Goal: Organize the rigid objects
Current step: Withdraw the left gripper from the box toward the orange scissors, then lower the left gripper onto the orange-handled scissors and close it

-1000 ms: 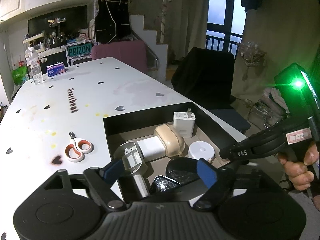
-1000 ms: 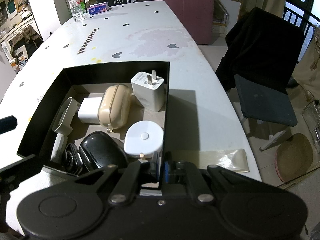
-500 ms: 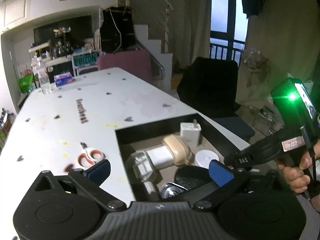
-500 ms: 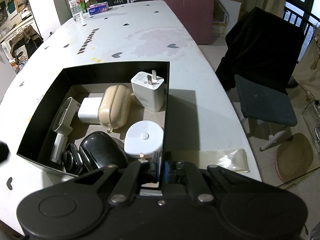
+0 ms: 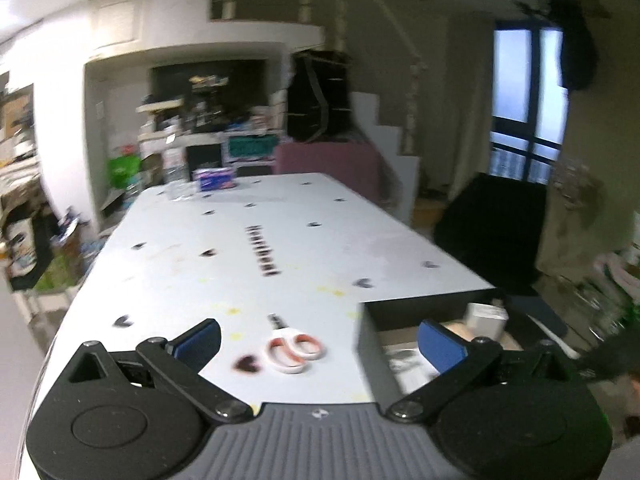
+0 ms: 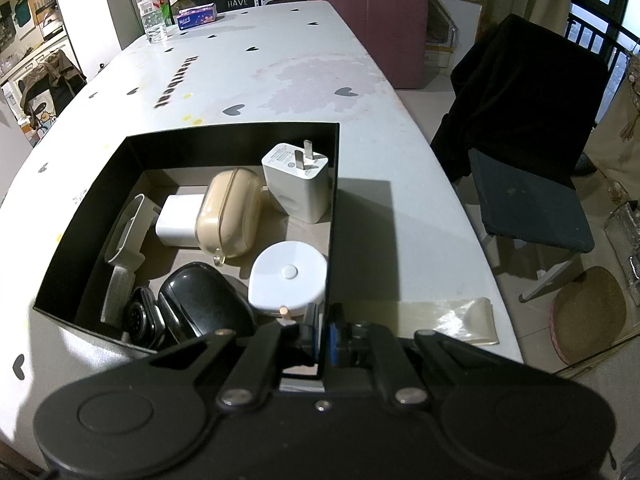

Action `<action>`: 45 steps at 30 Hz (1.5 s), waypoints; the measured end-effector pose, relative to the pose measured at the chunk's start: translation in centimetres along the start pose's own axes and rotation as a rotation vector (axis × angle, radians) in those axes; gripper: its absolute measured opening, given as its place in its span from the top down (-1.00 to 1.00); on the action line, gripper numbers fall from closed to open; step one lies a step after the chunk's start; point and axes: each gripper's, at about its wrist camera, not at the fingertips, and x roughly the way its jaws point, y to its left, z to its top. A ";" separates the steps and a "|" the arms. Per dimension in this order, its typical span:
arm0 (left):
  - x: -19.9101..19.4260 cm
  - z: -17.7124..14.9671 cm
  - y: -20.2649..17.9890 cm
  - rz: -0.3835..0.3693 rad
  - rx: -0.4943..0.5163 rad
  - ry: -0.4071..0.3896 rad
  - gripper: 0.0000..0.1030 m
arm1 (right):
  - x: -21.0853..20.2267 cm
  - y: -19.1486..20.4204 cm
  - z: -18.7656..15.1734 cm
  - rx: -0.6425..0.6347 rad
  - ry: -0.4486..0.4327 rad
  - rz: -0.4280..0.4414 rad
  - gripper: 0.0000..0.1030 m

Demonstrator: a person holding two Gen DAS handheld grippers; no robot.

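A black open box [image 6: 334,184] sits on the white table and holds a white plug charger [image 6: 298,186], a beige earbud case [image 6: 230,214], a white round tape measure [image 6: 288,278], a black case [image 6: 200,306] and other small items. My right gripper [image 6: 322,334] is shut on the box's near right wall. Orange-handled scissors [image 5: 290,350] lie on the table left of the box [image 5: 404,306]. My left gripper [image 5: 318,344] is open and empty, with the scissors between its fingers in the view.
The white table [image 6: 280,48] has black heart marks. A water bottle [image 6: 151,12] and a tissue pack [image 6: 197,17] stand at its far end. A black chair [image 6: 528,160] is on the right. A clear plastic strip [image 6: 452,322] lies near the table's front edge.
My left gripper has swung left from over the box to face the scissors and has opened wider. The right gripper and the box have not moved.
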 end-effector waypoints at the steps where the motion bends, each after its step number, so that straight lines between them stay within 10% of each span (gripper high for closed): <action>1: 0.5 -0.1 0.6 0.017 -0.016 0.005 -1.00 | 0.0 0.0 0.0 0.000 0.000 0.000 0.89; 14: 9.4 -1.7 4.3 0.189 -0.138 0.135 -0.76 | 0.1 -0.1 0.0 -0.001 0.001 -0.001 0.89; 22: 14.2 -2.6 3.8 0.309 -0.009 0.216 -0.79 | 0.1 -0.1 0.0 0.000 0.001 -0.001 0.89; 45: 7.7 -5.5 8.0 0.312 0.069 0.340 -0.92 | 0.1 -0.2 -0.1 0.001 0.003 0.000 0.89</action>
